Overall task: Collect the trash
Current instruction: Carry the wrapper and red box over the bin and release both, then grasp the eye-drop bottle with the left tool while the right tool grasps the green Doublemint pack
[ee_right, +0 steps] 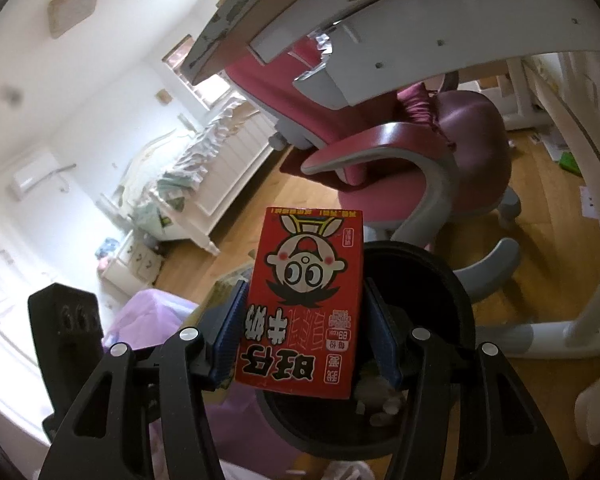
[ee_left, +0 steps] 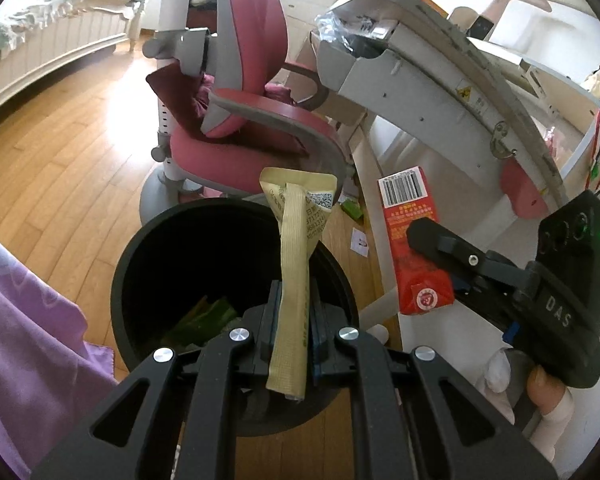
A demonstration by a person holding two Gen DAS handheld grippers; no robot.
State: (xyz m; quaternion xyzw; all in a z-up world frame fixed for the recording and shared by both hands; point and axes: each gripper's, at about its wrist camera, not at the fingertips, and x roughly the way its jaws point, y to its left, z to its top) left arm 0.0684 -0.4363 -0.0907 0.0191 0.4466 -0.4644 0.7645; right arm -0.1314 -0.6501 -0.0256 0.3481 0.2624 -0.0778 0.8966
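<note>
The left tongs [ee_left: 290,320] are pinched almost closed on a flat beige paper sachet [ee_left: 296,256], which stands up from the jaws above the round black trash bin [ee_left: 148,240]; green scraps lie inside the bin. The right tongs [ee_right: 306,320] stand about half open, both blue pads pressed against a red cartoon-printed milk carton [ee_right: 304,300], held just beside the bin's rim. A pink and grey swivel chair [ee_left: 236,92] stands behind the bin on the wooden floor [ee_left: 60,160], with a white tilted bench [ee_left: 440,80] overhanging to the right.
</note>
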